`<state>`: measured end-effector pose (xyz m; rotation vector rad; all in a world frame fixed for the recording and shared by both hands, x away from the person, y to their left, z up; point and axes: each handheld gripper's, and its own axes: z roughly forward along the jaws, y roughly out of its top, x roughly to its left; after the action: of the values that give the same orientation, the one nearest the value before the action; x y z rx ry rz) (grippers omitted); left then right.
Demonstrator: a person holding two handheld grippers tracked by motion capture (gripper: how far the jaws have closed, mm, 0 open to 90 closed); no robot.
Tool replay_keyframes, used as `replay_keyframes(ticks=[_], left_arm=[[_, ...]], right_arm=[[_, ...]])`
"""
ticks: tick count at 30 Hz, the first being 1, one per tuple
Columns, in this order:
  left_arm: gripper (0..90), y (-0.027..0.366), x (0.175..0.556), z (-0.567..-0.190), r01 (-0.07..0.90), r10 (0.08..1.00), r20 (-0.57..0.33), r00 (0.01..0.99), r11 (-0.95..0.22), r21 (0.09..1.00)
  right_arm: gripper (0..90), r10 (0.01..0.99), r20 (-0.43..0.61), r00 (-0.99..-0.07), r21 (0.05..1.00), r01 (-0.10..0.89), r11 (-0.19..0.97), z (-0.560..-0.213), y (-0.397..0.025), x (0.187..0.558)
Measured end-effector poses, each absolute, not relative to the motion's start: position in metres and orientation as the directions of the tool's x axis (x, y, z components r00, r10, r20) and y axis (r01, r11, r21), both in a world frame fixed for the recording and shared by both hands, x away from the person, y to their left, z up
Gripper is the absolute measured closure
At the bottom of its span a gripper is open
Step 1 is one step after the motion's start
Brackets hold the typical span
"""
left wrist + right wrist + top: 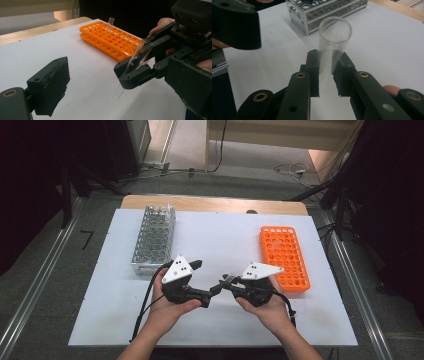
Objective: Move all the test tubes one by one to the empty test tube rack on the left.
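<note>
White sheeting covers the desk point(220, 245) we work at, with grey floor and cables beyond its far edge. On the far left stands a silvery metal tube rack point(154, 237); on the right lies a bright orange plastic tube rack point(284, 257), where one clear tube point(110, 23) already stands in a far hole.

Our right tongs point(327, 65) are clamped on a clear glass test tube point(332, 46), gripping it about mid-length. In the left gripper view that tube point(133, 62) is tilted, open mouth up and away, rounded bottom low and close to the desk, and whether it touches we cannot tell. Our left tongs point(196, 266) stand wide and hold nothing, just left of the tube.

We judge that the orange rack lies right and far of the held tube, nearest the right hand, so the tube's long axis must come upright before it goes into a hole.
</note>
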<state>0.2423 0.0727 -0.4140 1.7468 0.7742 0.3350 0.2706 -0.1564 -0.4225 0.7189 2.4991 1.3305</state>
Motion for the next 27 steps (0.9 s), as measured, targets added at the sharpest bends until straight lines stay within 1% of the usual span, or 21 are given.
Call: replay_keyframes(ticks=[11, 15, 18, 23, 27], left_arm=[[30.3, 0.061, 0.238, -0.415, 0.317, 0.614, -0.153, 0.774, -0.167, 0.934], [40.9, 0.058, 0.237, -0.415, 0.311, 0.611, -0.145, 0.779, -0.174, 0.934], [50.6, 0.057, 0.236, -0.415, 0.301, 0.604, -0.137, 0.785, -0.178, 0.937], [61.7, 0.055, 0.235, -0.416, 0.293, 0.588, -0.133, 0.798, -0.186, 0.938], [67.6, 0.054, 0.234, -0.416, 0.284, 0.580, -0.126, 0.805, -0.190, 0.940]], right_arm=[[73.9, 0.480, 0.028, -0.877, 0.821, 0.294, 0.489, -0.423, -0.146, 0.263], [73.9, 0.472, 0.028, -0.881, 0.817, 0.292, 0.497, -0.424, -0.143, 0.262], [73.9, 0.467, 0.029, -0.884, 0.817, 0.290, 0.499, -0.424, -0.142, 0.261], [73.8, 0.465, 0.036, -0.885, 0.813, 0.296, 0.501, -0.425, -0.141, 0.261], [73.9, 0.462, 0.037, -0.886, 0.814, 0.295, 0.501, -0.424, -0.141, 0.261]])
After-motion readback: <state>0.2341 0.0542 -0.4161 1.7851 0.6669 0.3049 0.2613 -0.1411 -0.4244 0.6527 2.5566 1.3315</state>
